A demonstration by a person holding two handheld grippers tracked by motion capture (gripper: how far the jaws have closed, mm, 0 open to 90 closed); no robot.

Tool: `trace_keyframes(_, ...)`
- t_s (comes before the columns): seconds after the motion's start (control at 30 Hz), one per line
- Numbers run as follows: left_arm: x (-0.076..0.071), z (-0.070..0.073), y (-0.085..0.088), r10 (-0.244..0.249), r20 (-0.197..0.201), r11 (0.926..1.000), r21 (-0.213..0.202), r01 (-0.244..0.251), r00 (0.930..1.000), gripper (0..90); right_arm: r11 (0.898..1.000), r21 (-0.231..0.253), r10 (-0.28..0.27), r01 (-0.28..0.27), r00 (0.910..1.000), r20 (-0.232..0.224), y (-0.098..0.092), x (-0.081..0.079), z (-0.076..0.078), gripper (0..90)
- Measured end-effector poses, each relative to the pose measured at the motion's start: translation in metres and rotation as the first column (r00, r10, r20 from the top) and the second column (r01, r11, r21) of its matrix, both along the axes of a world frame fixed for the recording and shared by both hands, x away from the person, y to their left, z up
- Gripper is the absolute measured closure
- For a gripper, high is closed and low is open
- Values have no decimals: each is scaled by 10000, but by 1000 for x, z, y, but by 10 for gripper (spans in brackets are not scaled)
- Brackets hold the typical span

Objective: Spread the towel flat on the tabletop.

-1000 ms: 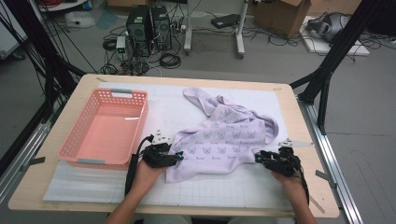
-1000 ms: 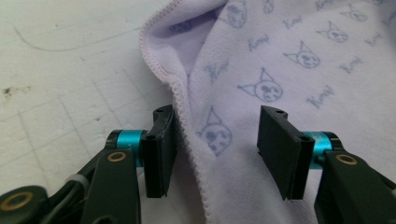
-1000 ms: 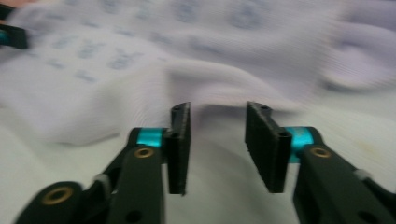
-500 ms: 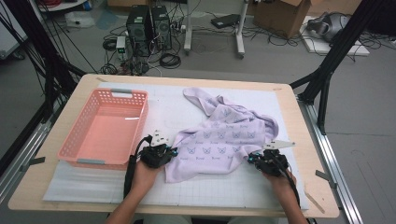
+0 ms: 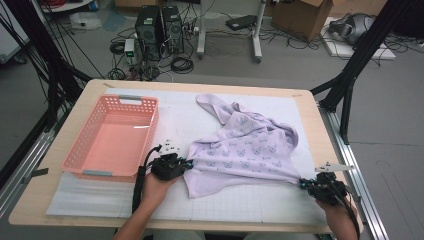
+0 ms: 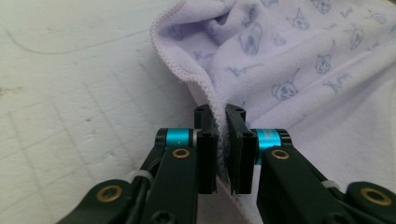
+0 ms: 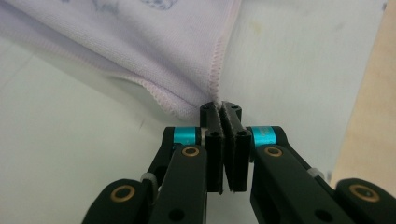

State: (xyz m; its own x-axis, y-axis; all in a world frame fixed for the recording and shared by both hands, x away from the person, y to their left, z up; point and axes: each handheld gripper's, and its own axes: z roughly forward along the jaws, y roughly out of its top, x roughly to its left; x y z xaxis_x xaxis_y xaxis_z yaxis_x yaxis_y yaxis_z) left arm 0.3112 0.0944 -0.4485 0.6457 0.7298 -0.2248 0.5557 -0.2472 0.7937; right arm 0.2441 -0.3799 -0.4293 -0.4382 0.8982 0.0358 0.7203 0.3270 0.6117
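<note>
Lilac cloth [image 5: 245,150] with small printed animal faces lies spread on your white gridded mat [image 5: 235,205], at three o'clock from the pink basket [image 5: 112,137]. Your left gripper [image 5: 189,163] is clamped on its hemmed edge at nine o'clock; your right gripper [image 5: 303,184] pinches its corner at four o'clock. No readable writing shows anywhere.

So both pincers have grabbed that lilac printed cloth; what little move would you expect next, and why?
Probably lift both corners and draw them apart. The left gripper and right gripper each pinch a hemmed edge of the lilac printed cloth, its near edge already taut between them, while its far part lies bunched on the white mat.
</note>
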Motion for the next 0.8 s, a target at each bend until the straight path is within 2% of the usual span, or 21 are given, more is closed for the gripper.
trace_keyframes(0.07,1,0,0,98,46,9999,71,-98,9999,546,9999,41,104,-103,9995,-283,-3,-8,2,875)
trace_keyframes(0.1,1,0,0,151,211,9999,19,-151,9997,507,9998,109,164,-161,9995,-257,-4,-11,4,848)
trace_keyframes(0.17,2,0,0,353,342,9992,-218,-345,9988,443,9981,588,154,-162,9998,133,-8,-14,9,683)
trace_keyframes(0.2,2,0,-1,394,298,9988,-295,-385,9988,428,9951,970,139,-174,9992,366,-8,-14,12,621)
trace_keyframes(0.23,2,0,-2,384,284,9991,-190,-378,9989,427,9928,1194,-6,-82,9973,736,-8,-12,14,561)
trace_keyframes(0.27,3,-1,-4,287,211,9996,-88,-286,9994,423,9901,1398,-41,-109,9943,1069,-7,-9,16,536)
trace_keyframes(0.33,3,-4,-9,86,7,9999,122,-86,10000,412,9820,1870,9,-276,9900,1414,-2,1,17,501)
trace_keyframes(0.37,4,-4,-11,30,91,9993,366,-33,10000,405,9837,1777,-16,-265,9877,1566,2,8,17,489)
trace_keyframes(0.4,4,-4,-11,30,91,9993,366,-33,10000,407,9859,1652,-5,-271,9864,1646,5,15,17,488)
trace_keyframes(0.43,5,-4,-17,-131,180,9989,459,123,9998,426,9864,1620,8,-277,9866,1635,8,24,15,472)
trace_keyframes(0.47,4,-3,-21,-154,350,9963,848,124,9993,436,9863,1635,-24,-228,9883,1522,12,33,12,447)
trace_keyframes(0.5,4,-3,-21,-154,350,9963,848,124,9993,454,9877,1546,30,-246,9904,1385,15,44,8,436)
trace_keyframes(0.53,3,-3,-27,-302,697,9882,1519,193,9971,461,9896,1423,53,-230,9923,1234,19,54,4,431)
trace_keyframes(0.57,3,-3,-27,-302,697,9882,1519,193,9971,496,9910,1287,195,-356,9920,1244,23,62,-1,436)
trace_keyframes(0.6,5,-2,-26,-275,852,9886,1502,145,9960,591,9922,1134,398,-526,9929,1117,28,70,-5,458)
trace_keyframes(0.63,6,-2,-24,-267,774,9904,1372,158,9966,735,9936,939,547,-636,9940,944,34,76,-9,497)
trace_keyframes(0.67,8,-3,-23,-77,680,9927,1206,-5,9977,827,9949,690,678,-738,9940,854,39,80,-12,540)
trace_keyframes(0.7,11,-3,-22,135,645,9937,1099,-206,9978,843,9963,307,762,-804,9902,1171,43,81,-12,714)
trace_keyframes(0.73,13,-3,-20,452,668,9938,982,-517,9967,849,9937,165,1077,-1105,9866,1226,44,83,-11,832)
trace_keyframes(0.77,15,-3,-18,721,634,9938,805,-771,9954,852,9943,53,1049,-1065,9858,1313,45,85,-11,868)
trace_keyframes(0.8,17,-3,-15,1063,594,9924,566,-1096,9926,854,9953,141,926,-953,9868,1331,44,88,-12,874)
